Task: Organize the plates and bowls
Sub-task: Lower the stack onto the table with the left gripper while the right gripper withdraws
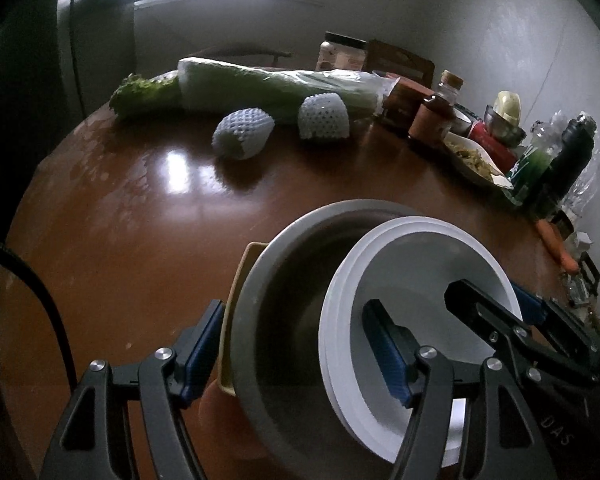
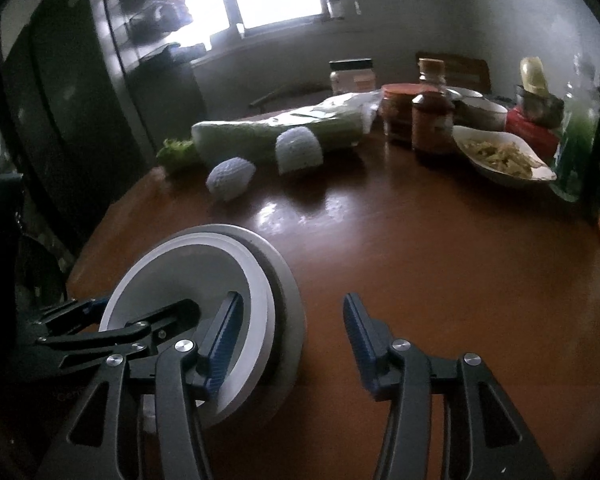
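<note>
Left claw (image 1: 296,350): spread wide, straddling the grey bowl's (image 1: 284,320) rim, holding nothing.
Right claw (image 2: 288,340): spread, empty, one finger inside the white bowls (image 2: 256,320).
Bowls: nested, near tabletop (image 2: 420,260) edge.

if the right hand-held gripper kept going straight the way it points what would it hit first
Probably nothing close: the right hand-held gripper is open over bare table, with the stacked bowls off to its left. Farther on, roughly, stands the netted fruit, though depth is unclear.
</note>
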Tool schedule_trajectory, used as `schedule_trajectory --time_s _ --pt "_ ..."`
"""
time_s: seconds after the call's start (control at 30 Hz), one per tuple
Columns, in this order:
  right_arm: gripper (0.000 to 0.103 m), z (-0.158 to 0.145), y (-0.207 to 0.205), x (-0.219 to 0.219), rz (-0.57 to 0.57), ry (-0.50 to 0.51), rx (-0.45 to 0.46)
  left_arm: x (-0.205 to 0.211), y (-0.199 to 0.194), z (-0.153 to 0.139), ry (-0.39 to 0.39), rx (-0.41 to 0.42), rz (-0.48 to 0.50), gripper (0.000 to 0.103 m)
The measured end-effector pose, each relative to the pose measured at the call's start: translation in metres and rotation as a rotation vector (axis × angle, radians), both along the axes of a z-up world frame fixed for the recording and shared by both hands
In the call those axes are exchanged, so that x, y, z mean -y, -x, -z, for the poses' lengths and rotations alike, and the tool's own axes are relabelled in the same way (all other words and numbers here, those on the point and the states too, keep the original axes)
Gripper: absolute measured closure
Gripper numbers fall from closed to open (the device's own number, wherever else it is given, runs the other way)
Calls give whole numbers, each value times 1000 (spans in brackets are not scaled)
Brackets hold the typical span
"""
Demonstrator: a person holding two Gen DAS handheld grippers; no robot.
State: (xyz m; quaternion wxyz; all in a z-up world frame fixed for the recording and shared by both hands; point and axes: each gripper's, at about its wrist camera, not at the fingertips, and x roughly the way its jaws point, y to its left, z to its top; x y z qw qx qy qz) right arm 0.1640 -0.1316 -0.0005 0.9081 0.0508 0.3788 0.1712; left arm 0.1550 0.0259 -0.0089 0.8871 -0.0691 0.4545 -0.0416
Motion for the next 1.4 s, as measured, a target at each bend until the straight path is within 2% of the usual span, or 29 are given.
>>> schedule_trajectory --time_s 0.43,1.4 --pt "48 3 -10 20 26 -28 3 20 -10 -2 -57 28 12 34" --pt "48 -3 3 13 46 1 20 -1 4 -4 -31 41 3 34"
